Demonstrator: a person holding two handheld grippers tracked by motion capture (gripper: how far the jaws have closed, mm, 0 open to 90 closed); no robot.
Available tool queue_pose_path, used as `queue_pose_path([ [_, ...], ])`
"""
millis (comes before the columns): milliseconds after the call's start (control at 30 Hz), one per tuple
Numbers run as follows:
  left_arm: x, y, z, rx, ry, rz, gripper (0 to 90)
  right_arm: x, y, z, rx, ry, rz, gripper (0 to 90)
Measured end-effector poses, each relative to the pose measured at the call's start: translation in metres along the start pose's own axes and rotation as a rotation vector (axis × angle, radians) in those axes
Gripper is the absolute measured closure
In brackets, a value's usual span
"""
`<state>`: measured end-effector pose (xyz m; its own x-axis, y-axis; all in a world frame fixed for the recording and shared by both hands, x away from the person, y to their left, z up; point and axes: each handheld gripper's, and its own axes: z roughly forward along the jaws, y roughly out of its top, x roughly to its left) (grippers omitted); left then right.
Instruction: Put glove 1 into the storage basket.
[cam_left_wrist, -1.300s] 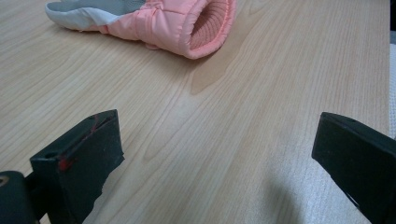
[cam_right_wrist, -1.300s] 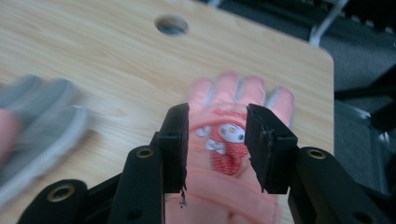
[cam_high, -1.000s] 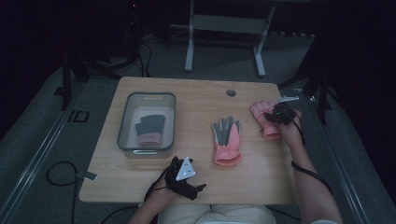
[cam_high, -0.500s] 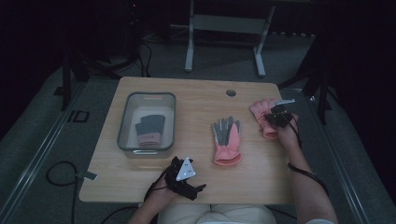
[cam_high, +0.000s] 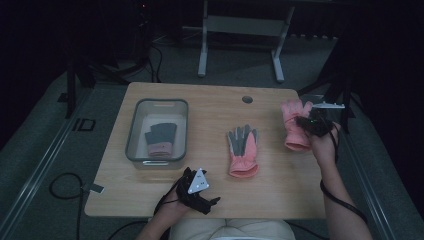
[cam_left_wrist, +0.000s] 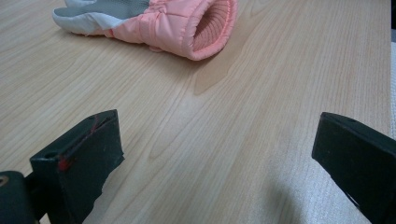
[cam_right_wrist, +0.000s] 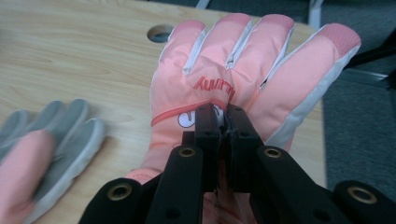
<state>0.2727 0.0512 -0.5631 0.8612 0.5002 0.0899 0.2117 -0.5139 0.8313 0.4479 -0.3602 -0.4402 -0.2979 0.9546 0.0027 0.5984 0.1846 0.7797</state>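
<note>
A pink glove (cam_high: 291, 114) lies back-up at the table's right side, and my right gripper (cam_high: 306, 121) is shut on it. In the right gripper view the jaws have just been closing, and my right gripper (cam_right_wrist: 223, 109) pinches the fabric on the back of the pink glove (cam_right_wrist: 243, 60) below its red lettering. A second glove (cam_high: 242, 150), grey palm up with a pink cuff, lies in the middle of the table. My left gripper (cam_high: 209, 199) rests open near the front edge. In the left gripper view my left gripper (cam_left_wrist: 217, 135) holds nothing, and the second glove's cuff (cam_left_wrist: 187, 28) lies farther off.
A clear plastic bin (cam_high: 135, 150) stands at the left of the wooden table (cam_high: 200, 110) and holds a dark grey glove (cam_high: 160, 137). A round cable hole (cam_high: 247, 99) sits near the far edge. Metal stand legs and cables are on the floor around the table.
My right gripper has closed on the pink glove's back and risen a little with it. The left gripper and the middle glove have stayed put.
</note>
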Motion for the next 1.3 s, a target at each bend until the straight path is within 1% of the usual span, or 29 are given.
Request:
queue_pose_path([
  [33,0.000,0.000,0.000,0.001,0.000,0.003,1.4,0.004,-0.003,-0.015,-0.004,0.009,0.003,85.2],
  [100,0.001,0.000,0.000,0.001,-0.001,0.002,1.3,0.008,-0.008,-0.027,-0.001,0.023,0.011,85.2],
  [133,0.001,-0.001,0.000,-0.002,-0.002,-0.001,1.4,0.010,-0.011,-0.031,-0.002,0.024,0.004,85.2],
  [167,0.001,-0.001,-0.001,-0.003,-0.003,-0.006,1.4,0.012,-0.014,-0.035,0.000,0.021,-0.013,85.2],
  [200,0.001,-0.001,-0.001,-0.005,-0.003,-0.008,1.4,0.014,-0.017,-0.040,0.004,0.021,-0.010,85.2],
  [267,0.002,-0.001,0.000,-0.002,-0.005,-0.006,1.4,0.016,-0.021,-0.046,0.003,0.041,-0.005,85.2],
  [333,0.002,-0.001,0.000,0.002,-0.003,-0.005,1.3,0.021,-0.026,-0.052,0.003,0.032,-0.015,85.2],
  [433,0.003,-0.001,0.000,-0.002,-0.004,-0.008,1.4,0.026,-0.034,-0.059,-0.006,0.037,-0.017,85.1],
  [467,0.002,-0.001,0.000,-0.005,-0.004,-0.010,1.4,0.027,-0.037,-0.060,-0.007,0.038,-0.010,85.1],
  [500,0.002,-0.001,-0.001,-0.004,-0.003,-0.008,1.4,0.028,-0.040,-0.061,-0.006,0.045,-0.010,85.1],
  [533,0.002,-0.001,0.000,0.000,-0.003,-0.006,1.4,0.030,-0.043,-0.061,-0.003,0.049,-0.017,85.0],
  [567,0.002,-0.001,0.000,0.000,-0.003,-0.006,1.3,0.031,-0.046,-0.060,0.004,0.042,-0.020,84.9],
  [633,0.002,-0.001,0.000,0.000,-0.005,-0.007,1.4,0.031,-0.053,-0.059,0.012,0.057,-0.013,84.9],
  [700,0.002,-0.001,0.000,0.001,-0.005,-0.006,1.4,0.031,-0.060,-0.056,0.024,0.052,0.000,84.9],
  [800,0.002,-0.001,0.000,0.001,-0.006,-0.005,1.4,0.030,-0.071,-0.048,0.046,0.060,0.014,84.9],
  [900,0.002,-0.001,0.000,0.001,-0.005,-0.004,1.4,0.029,-0.079,-0.038,0.068,0.048,0.009,84.9],
  [1000,0.002,-0.001,0.000,0.003,-0.006,-0.005,1.4,0.028,-0.080,-0.032,0.072,0.042,0.012,84.8],
  [1033,0.002,-0.001,0.000,0.003,-0.007,-0.003,1.4,0.027,-0.080,-0.029,0.078,0.048,0.015,84.6],
  [1200,0.002,-0.001,0.000,0.002,-0.011,-0.006,1.4,0.027,-0.080,-0.014,0.108,0.042,-0.001,84.4],
  [1300,0.001,-0.001,0.000,0.006,-0.010,0.002,1.4,0.027,-0.082,-0.007,0.123,0.044,0.003,84.1],
])
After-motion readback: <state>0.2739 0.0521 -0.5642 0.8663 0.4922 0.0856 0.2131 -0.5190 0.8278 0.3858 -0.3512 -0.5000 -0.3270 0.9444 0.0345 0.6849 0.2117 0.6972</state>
